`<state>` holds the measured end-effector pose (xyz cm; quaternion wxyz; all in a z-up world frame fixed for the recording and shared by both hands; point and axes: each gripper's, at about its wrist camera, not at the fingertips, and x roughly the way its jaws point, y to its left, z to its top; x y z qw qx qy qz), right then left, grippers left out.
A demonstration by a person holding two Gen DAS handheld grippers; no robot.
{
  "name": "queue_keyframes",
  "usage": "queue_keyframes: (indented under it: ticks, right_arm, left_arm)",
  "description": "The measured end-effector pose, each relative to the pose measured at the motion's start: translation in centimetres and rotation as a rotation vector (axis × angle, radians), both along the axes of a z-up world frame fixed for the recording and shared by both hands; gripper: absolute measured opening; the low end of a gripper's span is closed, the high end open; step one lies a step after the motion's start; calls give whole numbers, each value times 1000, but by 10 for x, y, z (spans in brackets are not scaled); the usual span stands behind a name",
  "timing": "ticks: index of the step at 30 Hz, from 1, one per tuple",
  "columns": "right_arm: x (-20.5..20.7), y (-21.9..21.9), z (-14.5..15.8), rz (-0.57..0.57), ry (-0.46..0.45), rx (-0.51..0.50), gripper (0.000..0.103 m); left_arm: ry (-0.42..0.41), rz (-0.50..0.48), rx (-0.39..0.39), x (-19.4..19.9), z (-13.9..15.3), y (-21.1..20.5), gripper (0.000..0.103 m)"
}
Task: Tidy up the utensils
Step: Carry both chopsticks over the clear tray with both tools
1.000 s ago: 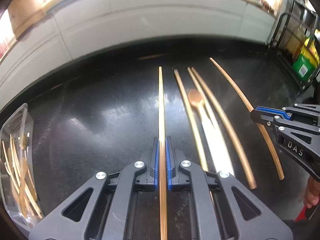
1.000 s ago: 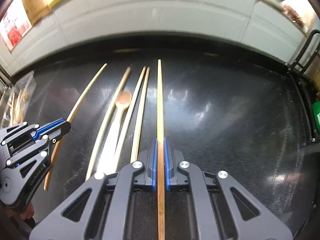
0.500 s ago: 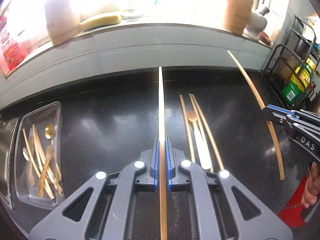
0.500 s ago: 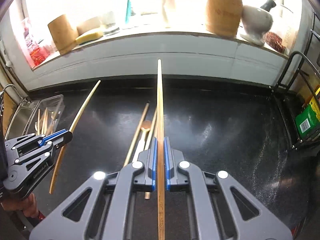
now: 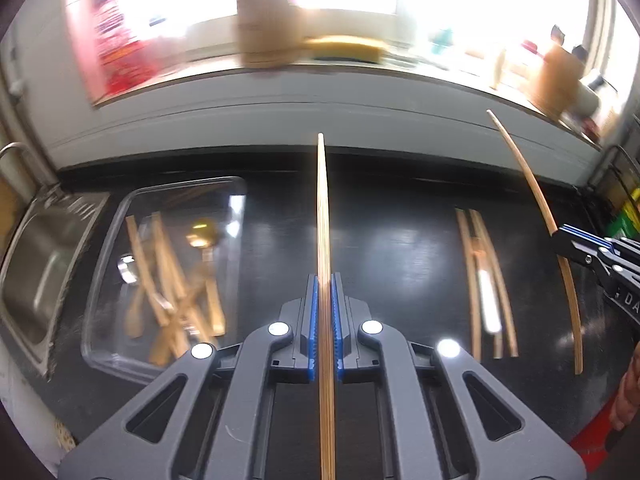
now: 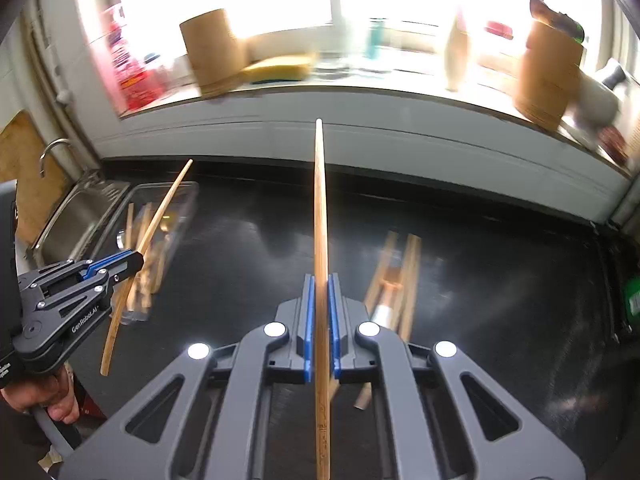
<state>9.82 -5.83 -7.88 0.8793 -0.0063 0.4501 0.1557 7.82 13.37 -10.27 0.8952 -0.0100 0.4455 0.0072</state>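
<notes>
My left gripper [image 5: 324, 280] is shut on a long bamboo chopstick [image 5: 323, 208], held in the air above the black counter, just right of a clear plastic tray [image 5: 112, 248] holding several wooden utensils and a gold spoon. My right gripper [image 6: 319, 278] is shut on another bamboo chopstick [image 6: 320, 200]. It also shows at the right of the left wrist view [image 5: 560, 236]. A few chopsticks and a spoon [image 5: 486, 280] lie on the counter between the grippers, seen also in the right wrist view [image 6: 396, 280].
A steel sink [image 5: 36, 264] sits left of the tray. A white backsplash and a windowsill with wooden holders [image 6: 212, 52], a sponge and bottles run along the back. A wire rack [image 5: 624, 208] stands at the right.
Both grippers have lifted their chopsticks off the counter and swung left toward the tray. The tray and sink have come into fuller view.
</notes>
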Motion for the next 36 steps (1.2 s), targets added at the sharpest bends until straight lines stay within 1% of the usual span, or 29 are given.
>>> queue_keyframes:
  ticks: [11, 20, 25, 29, 31, 34, 36]
  right_arm:
    - [15, 127, 8, 213, -12, 38, 8]
    - [16, 227, 7, 389, -1, 74, 8]
    - [21, 261, 2, 452, 27, 87, 8]
    - [27, 275, -4, 474, 50, 87, 8]
    - [35, 283, -10, 476, 77, 95, 8]
    - [48, 288, -21, 474, 131, 110, 8]
    - [58, 291, -28, 479, 163, 117, 8]
  left_arm:
    - [-3, 211, 38, -14, 10, 111, 6]
    - [10, 347, 43, -29, 8, 174, 6]
    - [21, 399, 28, -28, 3, 195, 6]
    - [28, 417, 10, -24, -1, 204, 6]
    - [34, 420, -3, -18, -5, 206, 6]
    - [40, 434, -43, -7, -13, 209, 6]
    - [47, 439, -89, 1, -19, 211, 6]
